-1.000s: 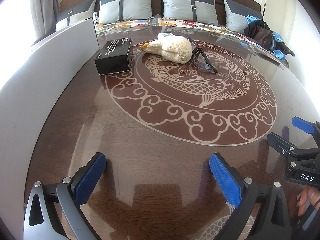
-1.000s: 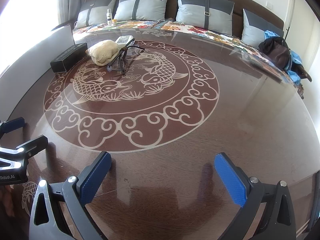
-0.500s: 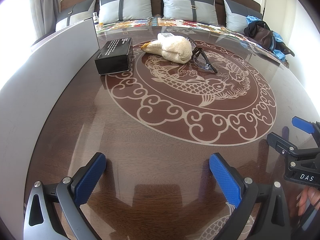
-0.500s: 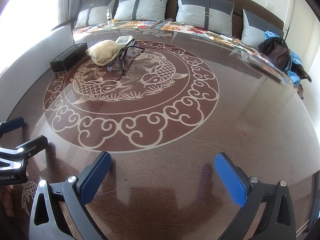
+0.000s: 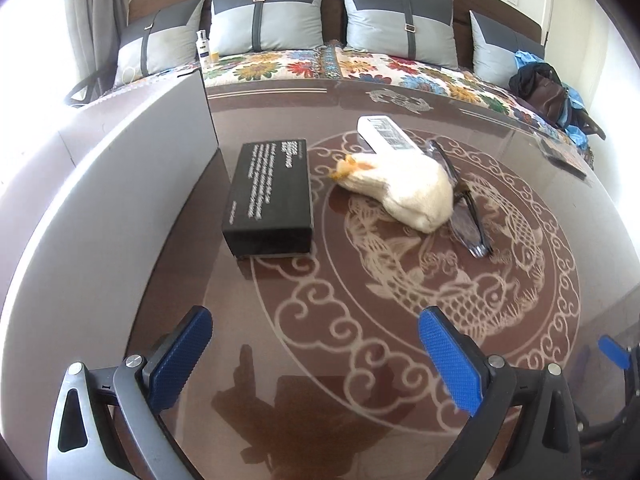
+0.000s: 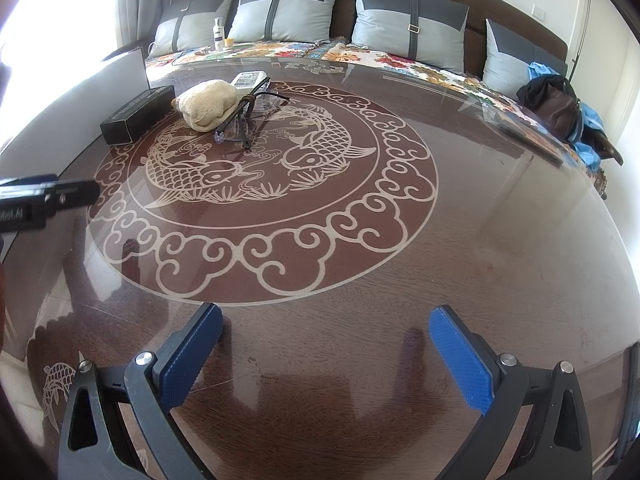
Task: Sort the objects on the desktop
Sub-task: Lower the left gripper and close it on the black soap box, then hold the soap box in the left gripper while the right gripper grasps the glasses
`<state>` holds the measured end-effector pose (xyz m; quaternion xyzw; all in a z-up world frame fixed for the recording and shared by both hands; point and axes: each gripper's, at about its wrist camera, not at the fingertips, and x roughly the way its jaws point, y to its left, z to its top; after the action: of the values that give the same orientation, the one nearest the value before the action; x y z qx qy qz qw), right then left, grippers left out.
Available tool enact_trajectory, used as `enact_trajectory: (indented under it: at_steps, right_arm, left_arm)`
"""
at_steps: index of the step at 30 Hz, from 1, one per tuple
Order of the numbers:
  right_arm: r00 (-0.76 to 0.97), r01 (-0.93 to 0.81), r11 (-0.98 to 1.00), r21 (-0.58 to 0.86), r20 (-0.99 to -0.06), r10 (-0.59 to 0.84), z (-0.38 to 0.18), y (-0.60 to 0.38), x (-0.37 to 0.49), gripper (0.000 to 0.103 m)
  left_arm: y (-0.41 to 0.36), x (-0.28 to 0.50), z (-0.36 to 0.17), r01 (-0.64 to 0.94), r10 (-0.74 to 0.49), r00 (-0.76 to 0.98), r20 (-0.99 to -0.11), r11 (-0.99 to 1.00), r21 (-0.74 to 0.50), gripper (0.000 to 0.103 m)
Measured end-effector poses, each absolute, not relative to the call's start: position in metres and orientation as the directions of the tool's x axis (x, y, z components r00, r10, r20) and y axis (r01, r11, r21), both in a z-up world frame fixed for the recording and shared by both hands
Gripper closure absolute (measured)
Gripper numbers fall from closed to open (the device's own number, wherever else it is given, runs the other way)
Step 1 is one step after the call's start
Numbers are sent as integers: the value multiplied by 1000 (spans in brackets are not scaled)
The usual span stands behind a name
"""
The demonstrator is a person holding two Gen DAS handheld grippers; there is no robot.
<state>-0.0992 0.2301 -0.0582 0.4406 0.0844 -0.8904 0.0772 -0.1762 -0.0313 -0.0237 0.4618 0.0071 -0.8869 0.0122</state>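
Your left hand-held gripper (image 5: 316, 344) is spread wide, its 2 blue pads (image 5: 182, 350) holding nothing, hovering low over the glossy brown desk (image 5: 360, 360). Straight ahead of it, a short way off, lies the black box (image 5: 270, 196) with white print on its top, long side running away from you. A grey panel (image 5: 120, 184) stands along the desk's left edge, just beside the box.

To the right of the box, near but apart, lies the cream knit glove (image 5: 404, 192), its orange-trimmed cuff pointing toward the box. A white remote (image 5: 386, 134) lies behind the glove, its near end tucked under or against it; you cannot tell which. A pair of glasses (image 5: 464, 208) lies against the glove's right side, over the carp pattern.

Your right hand-held gripper (image 6: 324, 352) is also spread wide and holds nothing, well back from the group, over bare desk near the edge of the scroll ring. From its view the box (image 6: 138, 114), glove (image 6: 208, 104), remote (image 6: 248, 79) and glasses (image 6: 250, 116) cluster at far left, and the left hand-held gripper's black body (image 6: 44, 200) enters from the left edge.

Beyond the desk: a sofa with 4 grey cushions (image 5: 400, 22), a floral cover (image 5: 280, 66), a white bottle (image 5: 203, 46), and a dark bag (image 5: 544, 90) at right.
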Motion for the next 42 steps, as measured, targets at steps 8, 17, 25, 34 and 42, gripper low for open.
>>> enact_trajectory:
  at_steps: [8, 17, 25, 34, 42]
  right_arm:
    - [-600, 212, -974, -82, -798, -63, -58, 229, -99, 0]
    - [-604, 211, -973, -94, -795, -55, -58, 230, -99, 0]
    - [-607, 211, -972, -102, -793, -48, -58, 228, -100, 0]
    - [-609, 211, -972, -107, -792, -45, -58, 228, -99, 0]
    - [-612, 211, -971, -114, -790, -41, -58, 227, -99, 0]
  left_arm:
    - [-56, -267, -49, 99, -51, -458, -887, -995, 6, 0]
    - [-53, -271, -56, 33, -24, -552, -833, -999, 6, 31]
    - [-47, -225, -54, 8, -5, -578, -816, -1000, 1, 45]
    - [-31, -127, -52, -57, 47, -563, -825, -998, -18, 45]
    - [-22, -95, -53, -89, 56, -589, -807, -996, -4, 45]
